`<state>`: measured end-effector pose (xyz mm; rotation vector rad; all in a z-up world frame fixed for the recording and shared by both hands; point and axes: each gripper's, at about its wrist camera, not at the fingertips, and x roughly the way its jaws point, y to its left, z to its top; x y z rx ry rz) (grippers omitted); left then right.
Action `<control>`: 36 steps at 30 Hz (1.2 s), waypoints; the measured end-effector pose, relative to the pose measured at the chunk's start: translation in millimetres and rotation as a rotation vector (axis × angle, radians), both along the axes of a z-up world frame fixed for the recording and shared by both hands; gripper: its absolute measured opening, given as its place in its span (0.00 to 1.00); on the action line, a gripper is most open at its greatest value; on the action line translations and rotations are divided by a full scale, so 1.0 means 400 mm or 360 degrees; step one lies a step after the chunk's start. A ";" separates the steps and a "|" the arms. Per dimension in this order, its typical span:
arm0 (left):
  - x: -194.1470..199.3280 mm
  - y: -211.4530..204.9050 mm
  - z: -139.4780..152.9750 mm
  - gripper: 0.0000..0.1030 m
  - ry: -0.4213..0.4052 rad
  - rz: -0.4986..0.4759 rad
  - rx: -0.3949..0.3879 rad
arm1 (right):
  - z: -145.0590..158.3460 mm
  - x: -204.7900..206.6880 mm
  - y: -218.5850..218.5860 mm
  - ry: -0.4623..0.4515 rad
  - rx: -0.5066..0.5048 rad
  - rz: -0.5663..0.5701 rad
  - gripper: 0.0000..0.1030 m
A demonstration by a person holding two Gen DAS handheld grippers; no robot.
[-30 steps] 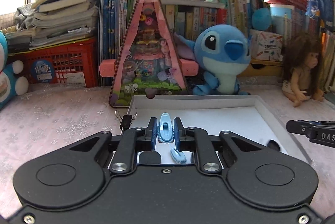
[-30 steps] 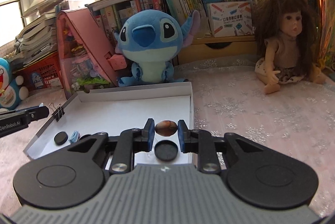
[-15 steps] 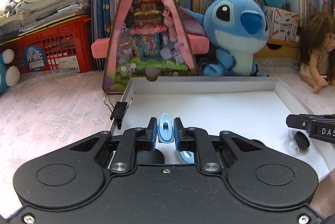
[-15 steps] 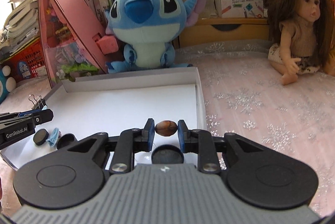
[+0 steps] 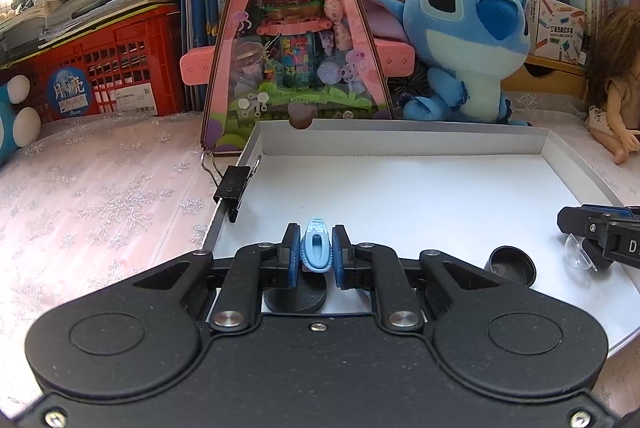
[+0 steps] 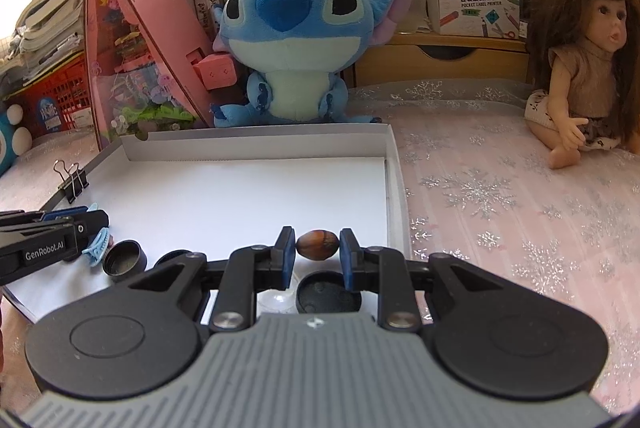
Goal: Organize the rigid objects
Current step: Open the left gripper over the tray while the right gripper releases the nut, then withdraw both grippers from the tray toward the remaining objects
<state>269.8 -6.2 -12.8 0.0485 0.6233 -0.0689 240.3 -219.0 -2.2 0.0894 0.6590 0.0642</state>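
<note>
Risk: nut point(image 6: 317, 245) round and pinched end to end, likely to squirt out and roll off tray point(image 6: 256, 144) if released high (crowded near edge, too). Clip point(image 5: 316, 249) may land on cap point(image 5: 295, 298) below.

Left gripper point(image 5: 316, 252): clamped on clip, over tray's near left corner, tilted down. Right gripper point(image 6: 317, 248): clamped on nut, over tray's near right, same tilt.
</note>
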 end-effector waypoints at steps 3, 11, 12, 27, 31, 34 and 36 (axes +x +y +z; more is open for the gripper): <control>-0.001 -0.002 0.000 0.15 -0.0001 0.0001 0.0010 | -0.002 0.001 0.008 0.0007 -0.0015 0.0011 0.27; -0.026 -0.004 0.014 0.33 -0.0026 -0.0027 -0.0036 | 0.002 0.000 0.017 0.0010 -0.0007 0.0014 0.54; -0.035 -0.007 0.019 0.39 -0.0046 -0.0036 -0.0026 | 0.004 -0.003 0.015 0.0007 0.0012 0.0012 0.57; -0.212 -0.005 0.104 0.80 -0.0120 -0.0177 -0.0085 | 0.075 -0.155 -0.015 -0.0082 0.0073 0.0096 0.87; -0.277 -0.004 0.107 0.81 -0.0120 -0.0209 -0.0085 | 0.077 -0.219 -0.032 -0.0096 0.0107 0.0115 0.88; -0.327 -0.003 0.107 0.81 -0.0124 -0.0248 -0.0082 | 0.077 -0.265 -0.037 -0.0111 0.0084 0.0133 0.89; -0.360 -0.003 0.106 0.81 -0.0127 -0.0263 -0.0081 | 0.078 -0.296 -0.037 -0.0130 0.0056 0.0148 0.89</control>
